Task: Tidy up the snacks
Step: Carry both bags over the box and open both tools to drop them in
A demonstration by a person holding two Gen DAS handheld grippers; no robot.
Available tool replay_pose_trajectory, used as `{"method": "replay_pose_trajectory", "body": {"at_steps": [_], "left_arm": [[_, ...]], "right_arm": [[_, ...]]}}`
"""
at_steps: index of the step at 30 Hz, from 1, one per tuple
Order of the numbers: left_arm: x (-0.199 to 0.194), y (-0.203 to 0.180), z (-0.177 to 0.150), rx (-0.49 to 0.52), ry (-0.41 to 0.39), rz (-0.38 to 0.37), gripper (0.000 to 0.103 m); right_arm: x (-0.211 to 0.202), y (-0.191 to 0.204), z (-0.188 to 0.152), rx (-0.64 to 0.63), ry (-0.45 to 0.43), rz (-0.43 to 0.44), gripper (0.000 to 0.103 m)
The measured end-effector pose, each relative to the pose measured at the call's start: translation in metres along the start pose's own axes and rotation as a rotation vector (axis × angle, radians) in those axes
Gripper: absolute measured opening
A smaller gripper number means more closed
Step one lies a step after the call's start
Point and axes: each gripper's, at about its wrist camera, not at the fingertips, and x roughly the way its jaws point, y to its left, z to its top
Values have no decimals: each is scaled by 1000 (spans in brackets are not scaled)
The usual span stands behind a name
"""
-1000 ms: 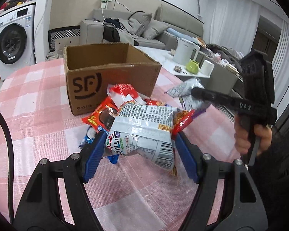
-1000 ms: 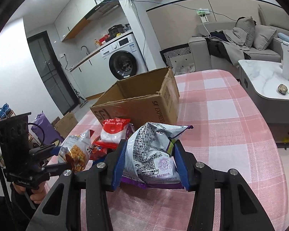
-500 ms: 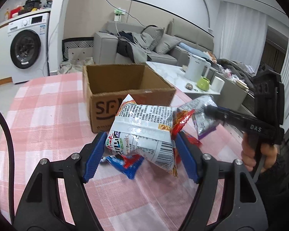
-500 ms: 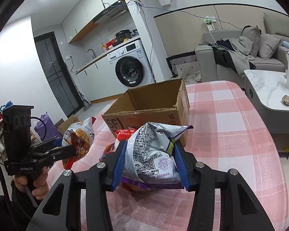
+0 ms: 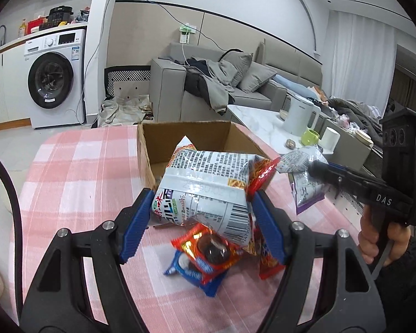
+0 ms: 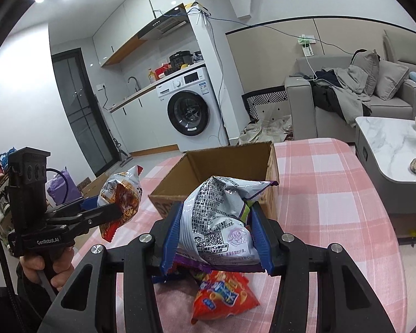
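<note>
My left gripper (image 5: 202, 222) is shut on a white and red snack bag (image 5: 208, 186), held in the air in front of the open cardboard box (image 5: 147, 149). My right gripper (image 6: 216, 238) is shut on a silver and purple snack bag (image 6: 222, 222), also raised near the box (image 6: 271, 166). Each gripper shows in the other's view: the right one (image 5: 316, 169) with its silver bag (image 5: 302, 177), the left one (image 6: 116, 208) with its bag (image 6: 122, 194). Several snack packs lie on the pink checked tablecloth (image 5: 77, 172) below: a red pack (image 5: 208, 249), a blue pack (image 5: 199, 274) and a red-orange bag (image 6: 224, 297).
The box stands at the far side of the table and looks empty inside. A marble coffee table (image 5: 263, 116) with a kettle (image 5: 299, 116) and cups is to the right, close to the table edge. A sofa (image 5: 235, 83) and washing machine (image 5: 52, 80) stand beyond.
Both grippers have lifted their bags off the snack pile and risen toward the box, so its open top and inside now show. The remaining packs stay on the cloth.
</note>
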Motion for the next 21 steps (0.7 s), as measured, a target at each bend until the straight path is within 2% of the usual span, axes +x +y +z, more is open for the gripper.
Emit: {"method": "replay_pose_trajectory", "body": {"at_steps": [12,21], "left_arm": [[38,2,55,22,-31,78,71],[89,8,79,27,-10,118,71]], "right_arm": [[32,-4,42,-3,-8,-14,48],[62,-11,63,1,17,-15,48]]}}
